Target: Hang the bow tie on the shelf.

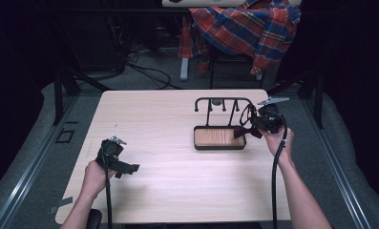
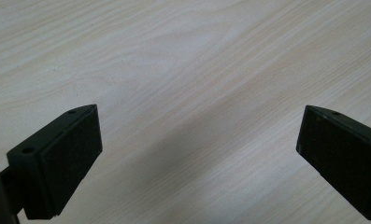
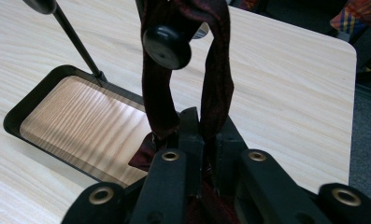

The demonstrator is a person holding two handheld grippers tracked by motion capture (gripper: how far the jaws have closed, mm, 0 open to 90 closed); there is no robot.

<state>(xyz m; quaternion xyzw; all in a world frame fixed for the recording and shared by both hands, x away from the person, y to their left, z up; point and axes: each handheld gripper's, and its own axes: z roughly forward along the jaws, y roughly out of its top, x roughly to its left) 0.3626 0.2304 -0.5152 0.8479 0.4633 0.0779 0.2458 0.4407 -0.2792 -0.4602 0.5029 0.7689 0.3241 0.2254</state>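
A dark red bow tie (image 1: 244,131) hangs with its strap (image 3: 219,79) looped over a round knob (image 3: 167,46) of a black rack (image 1: 220,100). The rack rises from a black-rimmed wooden tray (image 1: 195,138) at the table's right. My right gripper (image 1: 252,128) is shut on the bow tie, its jaws close together (image 3: 204,122) with the strap rising between them, just above the tray's right end (image 3: 15,116). At the table's front left my left gripper (image 1: 130,168) stands open over bare wood, nothing between its jaws (image 2: 199,154).
A plaid shirt (image 1: 247,26) drapes over a chair behind the table. Cables (image 1: 146,71) lie on the floor at the back. The light wooden table (image 1: 153,119) has black frame posts beside its far corners.
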